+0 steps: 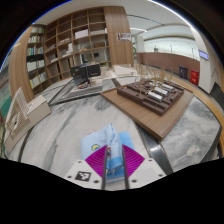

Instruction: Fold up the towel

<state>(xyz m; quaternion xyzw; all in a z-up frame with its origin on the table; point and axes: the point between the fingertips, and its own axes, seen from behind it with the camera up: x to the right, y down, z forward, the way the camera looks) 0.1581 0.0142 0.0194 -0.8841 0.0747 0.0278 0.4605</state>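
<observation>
Bookshelf (70,45) beyond marble table (60,125)

The worktop (70,125) looks like polished marble, pale with grey veins. On it a wooden board (158,105) shows a matt brown face. Nearer than the board, soft light-blue cloth, the towel (108,148), sits pinched between the tool's (108,165) matt magenta pads (95,160).

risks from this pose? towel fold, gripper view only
1. The gripper holds only a small bunch of the towel, so it may slip out when pulled.
2. The bunched cloth hides the towel's edges, so fold alignment is a guess.
3. The wooden board lies beyond the fingers; a forward swing might snag it.
</observation>
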